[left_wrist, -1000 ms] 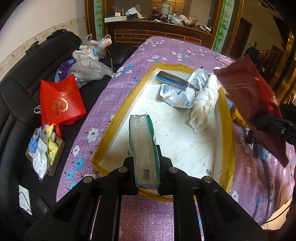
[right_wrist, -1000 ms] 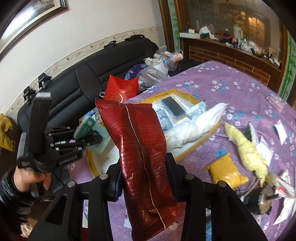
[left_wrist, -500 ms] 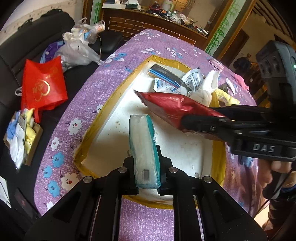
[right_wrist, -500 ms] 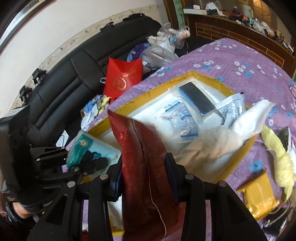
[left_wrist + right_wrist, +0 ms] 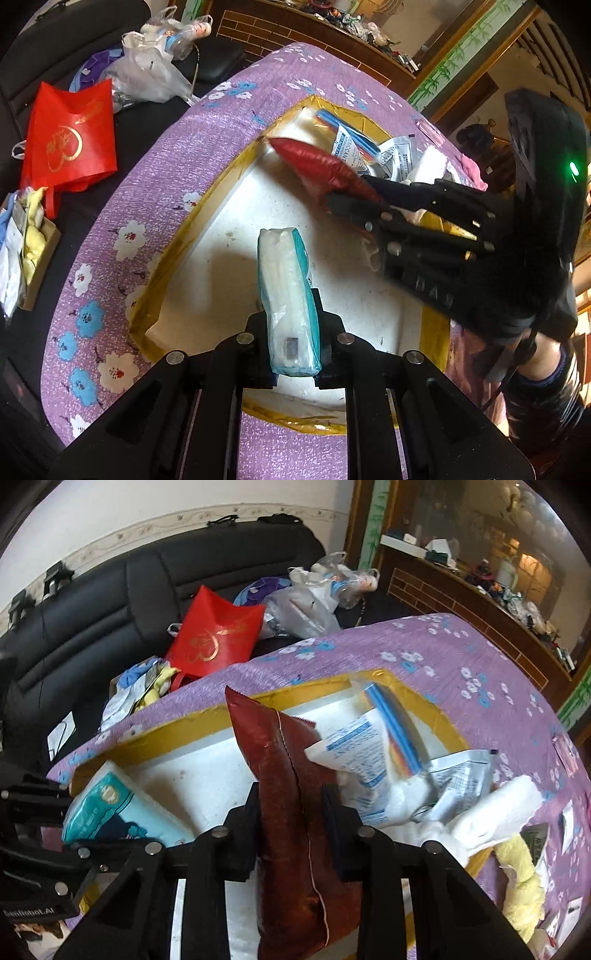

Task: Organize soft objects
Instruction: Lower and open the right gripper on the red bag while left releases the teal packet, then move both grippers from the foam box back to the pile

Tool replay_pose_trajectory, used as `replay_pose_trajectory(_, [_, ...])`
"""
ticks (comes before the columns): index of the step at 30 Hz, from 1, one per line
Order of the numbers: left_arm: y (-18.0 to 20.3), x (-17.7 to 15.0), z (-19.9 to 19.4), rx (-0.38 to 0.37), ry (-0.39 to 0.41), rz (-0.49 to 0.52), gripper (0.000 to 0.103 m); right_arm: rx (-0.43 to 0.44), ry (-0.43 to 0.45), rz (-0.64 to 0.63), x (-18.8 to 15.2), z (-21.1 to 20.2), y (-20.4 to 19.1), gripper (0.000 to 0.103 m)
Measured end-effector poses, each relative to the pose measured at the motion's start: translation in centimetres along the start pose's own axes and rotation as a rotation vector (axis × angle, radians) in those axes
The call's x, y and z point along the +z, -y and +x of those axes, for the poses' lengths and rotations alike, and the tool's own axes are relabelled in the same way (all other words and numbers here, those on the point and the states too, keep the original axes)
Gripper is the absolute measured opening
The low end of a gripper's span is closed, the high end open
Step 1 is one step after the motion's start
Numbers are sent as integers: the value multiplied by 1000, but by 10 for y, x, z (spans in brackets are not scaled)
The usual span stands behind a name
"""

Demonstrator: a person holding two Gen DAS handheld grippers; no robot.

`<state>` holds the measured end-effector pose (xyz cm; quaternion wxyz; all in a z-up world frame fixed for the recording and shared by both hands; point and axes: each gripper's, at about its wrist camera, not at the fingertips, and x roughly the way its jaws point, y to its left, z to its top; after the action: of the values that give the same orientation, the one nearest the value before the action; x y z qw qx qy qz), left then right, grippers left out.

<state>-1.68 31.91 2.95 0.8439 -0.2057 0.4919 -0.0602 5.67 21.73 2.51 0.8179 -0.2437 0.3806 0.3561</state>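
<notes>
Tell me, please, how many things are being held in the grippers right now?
2. A tissue pack is clamped in the left gripper over the near end of the tray; a red bag is in the right gripper, reaching toward the tray's far side.

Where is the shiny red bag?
The red bag is clamped in the right gripper, over the white tray, beside the desiccant packets.

Red gift bag (image 5: 216, 640) on black sofa (image 5: 110, 590); plastic bags (image 5: 310, 602) beside it.
</notes>
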Motion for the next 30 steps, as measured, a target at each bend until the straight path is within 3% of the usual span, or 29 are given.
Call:
replay_pose_trajectory(3, [-1,4,3,-7,-21,-4,12,74,1,28,0,-2,2,33])
replay_pose_trajectory(6, [-4,10,7,-12,-34,-14,13,105,-3,54,0,-6,4,44])
replay_pose_trajectory(9, [-4,14,11,20,-59,-22,24,130,3,77,-3,-14,7,45])
replay_pose_trajectory(15, [1,7,3,64,-74,13,25,205,-18,108,-13,-18,4,45])
replay_pose_trajectory(16, [0,6,2,66,-80,8,29,207,-20,104,-14,-18,2,45])
replay_pose_trajectory(18, [-3,5,0,55,-88,0,54,201,-26,97,-15,-15,0,45])
replay_pose_trajectory(21, [-1,6,-6,63,-67,6,68,213,-30,144,-17,-11,7,45])
replay_pose_trajectory(26, [2,11,-9,101,-36,23,70,223,26,182,-20,-32,15,45])
replay_pose_trajectory(30, [10,16,-17,159,57,74,70,231,81,201,-28,-58,22,45])
